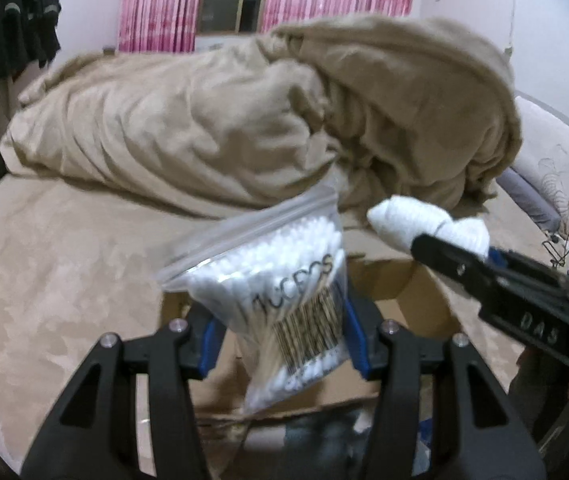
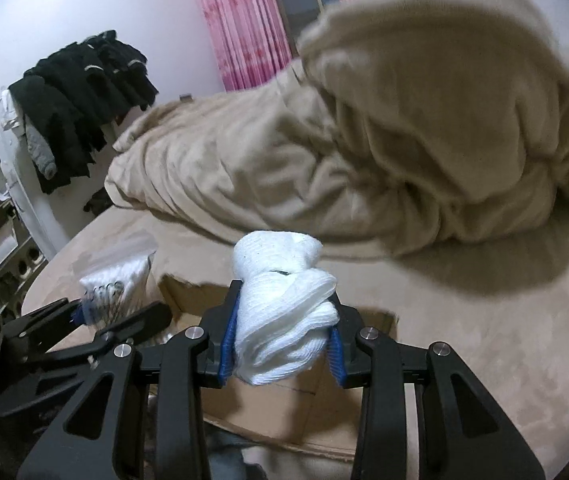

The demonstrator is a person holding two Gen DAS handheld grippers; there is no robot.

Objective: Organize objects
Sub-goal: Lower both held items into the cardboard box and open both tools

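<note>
My left gripper (image 1: 280, 340) is shut on a clear zip bag of cotton swabs (image 1: 280, 280) and holds it above an open cardboard box (image 1: 404, 284). My right gripper (image 2: 280, 340) is shut on a rolled pair of white socks (image 2: 284, 312), also above the cardboard box (image 2: 268, 400). In the left wrist view the right gripper (image 1: 480, 256) comes in from the right with the white socks (image 1: 416, 220). In the right wrist view the left gripper (image 2: 84, 316) shows at the left with the bag of swabs (image 2: 120, 276).
The box sits on a bed covered with a beige sheet (image 1: 64, 260). A crumpled tan blanket (image 1: 244, 120) is heaped behind the box. Dark clothes (image 2: 84, 96) hang at the left wall. Pink curtains (image 1: 156, 4) are at the back.
</note>
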